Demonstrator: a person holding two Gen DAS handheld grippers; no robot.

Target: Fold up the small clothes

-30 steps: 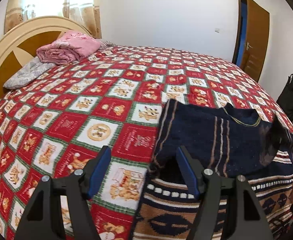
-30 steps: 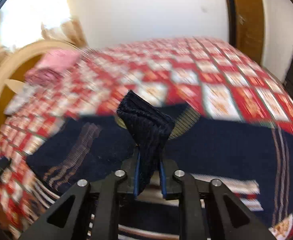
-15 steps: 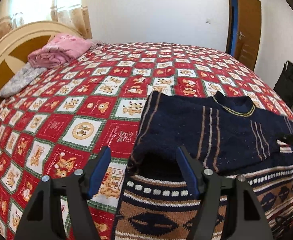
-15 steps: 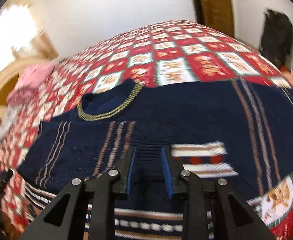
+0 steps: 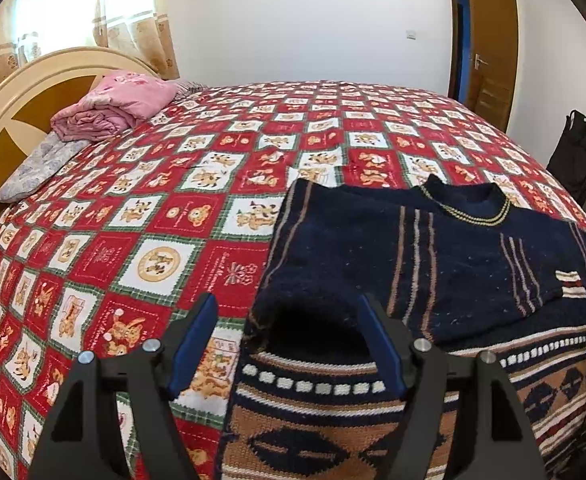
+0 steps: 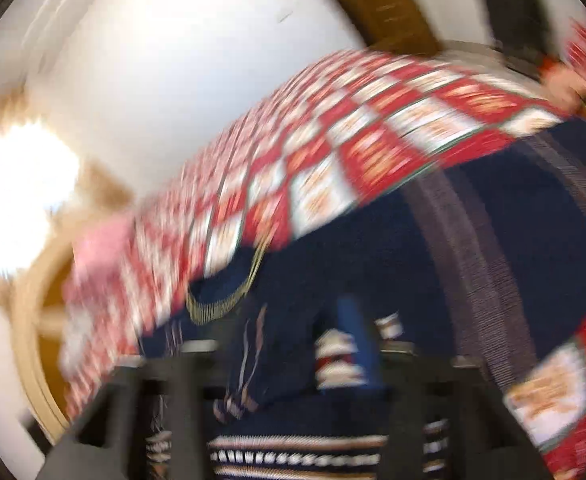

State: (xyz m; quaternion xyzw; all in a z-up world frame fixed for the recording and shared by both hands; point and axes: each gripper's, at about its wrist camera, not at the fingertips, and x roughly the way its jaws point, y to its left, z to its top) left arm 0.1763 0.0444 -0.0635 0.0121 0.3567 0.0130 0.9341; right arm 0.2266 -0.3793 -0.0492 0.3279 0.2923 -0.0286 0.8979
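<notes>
With the right gripper [image 6: 269,344] just sprung wide and empty, and the left gripper [image 5: 289,344] open astride the sweater [image 5: 433,264] by the bed's [image 5: 221,184] near edge, the unpinned sleeves may slide apart.

The whole right wrist view is smearing with motion: the bedspread [image 6: 333,152] squares are running into streaks, and the right gripper [image 6: 277,360] is blurring so that only one blue pad is showing clearly. The navy sweater [image 5: 433,256] is running off the left wrist view's lower and right edges, its hem and one sleeve getting cut away. The pillow [image 5: 33,168] by the headboard is lying half under pink bedding [image 5: 113,108].
</notes>
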